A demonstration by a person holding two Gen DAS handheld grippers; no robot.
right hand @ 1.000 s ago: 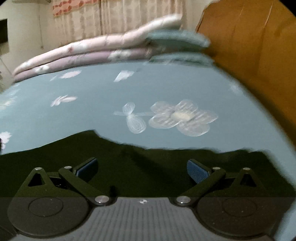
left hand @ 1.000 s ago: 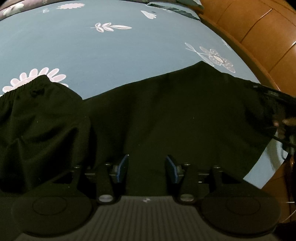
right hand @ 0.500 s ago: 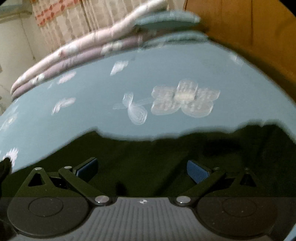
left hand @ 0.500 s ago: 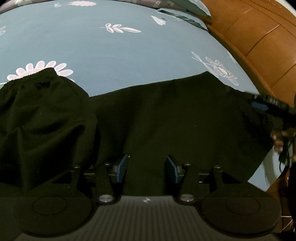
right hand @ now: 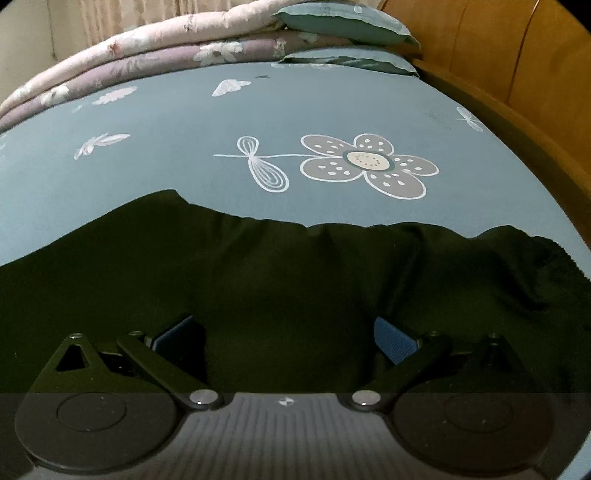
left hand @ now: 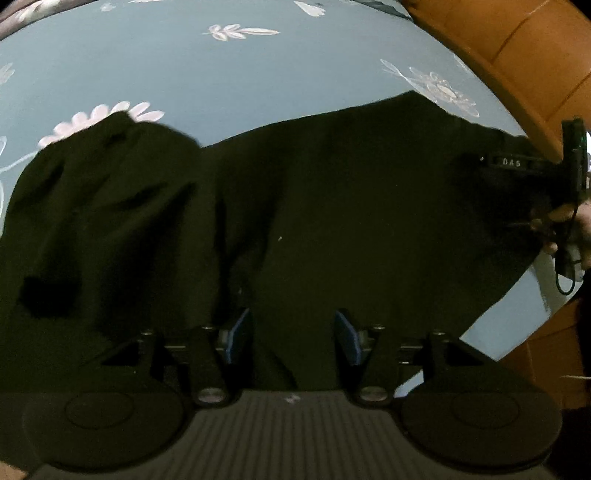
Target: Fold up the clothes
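Observation:
A black garment (left hand: 332,206) lies spread on the blue flowered bedsheet (left hand: 192,74), with a bunched part at the left (left hand: 96,206). My left gripper (left hand: 293,338) is open and empty, low over the garment's near part. My right gripper (right hand: 288,341) is open wide and empty over the garment's right end (right hand: 280,266). The right gripper's body and the hand that holds it show at the right edge of the left wrist view (left hand: 569,192). The sheet shows beyond the garment in the right wrist view (right hand: 184,147).
A wooden headboard (right hand: 524,66) runs along the right side of the bed. Folded pink quilts (right hand: 147,48) and two blue pillows (right hand: 343,26) are stacked at the far end. Bare sheet lies beyond the garment.
Both grippers have moved forward and lower over the garment. The bunched left part has shifted toward the middle. The right wrist view has steadied from blur.

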